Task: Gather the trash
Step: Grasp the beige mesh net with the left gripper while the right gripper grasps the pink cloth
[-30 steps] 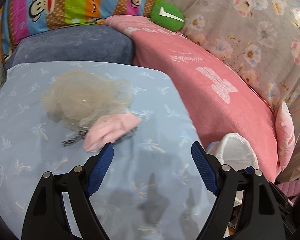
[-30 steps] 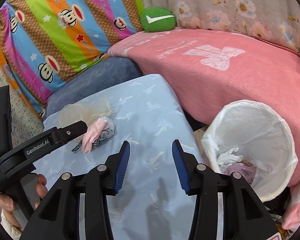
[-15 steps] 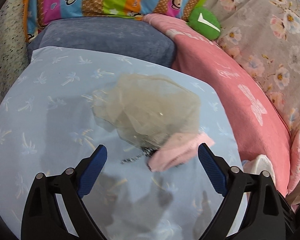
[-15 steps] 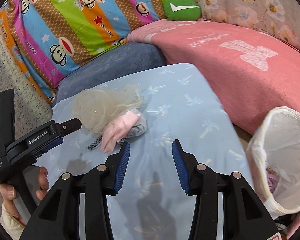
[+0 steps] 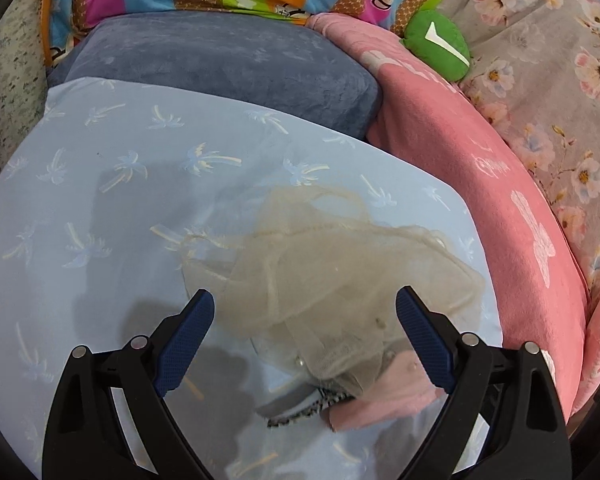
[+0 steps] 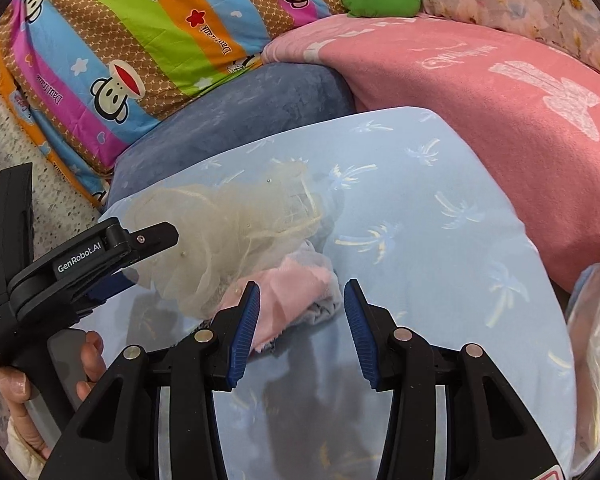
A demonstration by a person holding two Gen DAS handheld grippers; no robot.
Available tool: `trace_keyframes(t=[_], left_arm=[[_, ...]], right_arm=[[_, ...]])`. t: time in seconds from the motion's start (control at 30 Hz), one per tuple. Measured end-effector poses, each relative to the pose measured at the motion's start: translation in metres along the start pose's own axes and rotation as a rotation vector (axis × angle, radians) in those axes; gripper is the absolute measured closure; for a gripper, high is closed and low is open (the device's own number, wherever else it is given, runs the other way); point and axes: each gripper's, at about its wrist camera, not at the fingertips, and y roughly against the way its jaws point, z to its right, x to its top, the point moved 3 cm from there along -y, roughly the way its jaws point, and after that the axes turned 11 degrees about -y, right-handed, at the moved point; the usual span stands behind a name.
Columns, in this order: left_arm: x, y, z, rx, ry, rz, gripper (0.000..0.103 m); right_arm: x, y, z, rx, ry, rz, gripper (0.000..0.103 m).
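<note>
Beige tulle bundle (image 5: 340, 280): light, soft, snag-prone; best pinched at gathered near edge. Left tongs (image 5: 305, 312) spread apart, right tongs (image 6: 300, 300) likewise.

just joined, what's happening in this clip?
A person with a handheld gripper in each hand is collecting trash off a light blue cushion. The left gripper is open, its fingers either side of a crumpled beige mesh wad, not gripping it. The right gripper is open too, at the pink cloth scrap lying against the mesh. Nothing is lifted. The white bin liner shows at the right edge.
</note>
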Motion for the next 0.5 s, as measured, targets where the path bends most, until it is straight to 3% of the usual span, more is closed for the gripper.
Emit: trace_keyframes(t=[0.1,0.13,0.27,0.37,0.43,0.5], left_arm=[[0.000,-0.006,-0.001,-0.016,0.010,-0.008,0.016],[-0.001,-0.007,-0.001,-0.027,0.008,-0.009,0.022],[-0.005,-0.008,0.005,-0.068,-0.015,-0.029,0.059],[-0.008,-0.004,0.009,-0.089,-0.034,-0.030,0.084],[-0.009,0.001,0.013,-0.106,-0.047,-0.028,0.095],[-0.010,0.008,0.017,-0.111,-0.057,-0.019,0.097]], right_arm=[[-0.001,-0.011,0.000,0.004,-0.006,-0.018,0.061],[-0.002,-0.013,-0.001,0.007,-0.005,-0.021,0.066],[-0.009,-0.018,-0.003,0.015,0.003,-0.037,0.089],[-0.014,-0.015,-0.003,0.026,0.002,-0.041,0.099],[-0.016,-0.009,-0.004,0.034,0.002,-0.038,0.101],[-0.019,-0.001,-0.004,0.044,0.002,-0.031,0.101]])
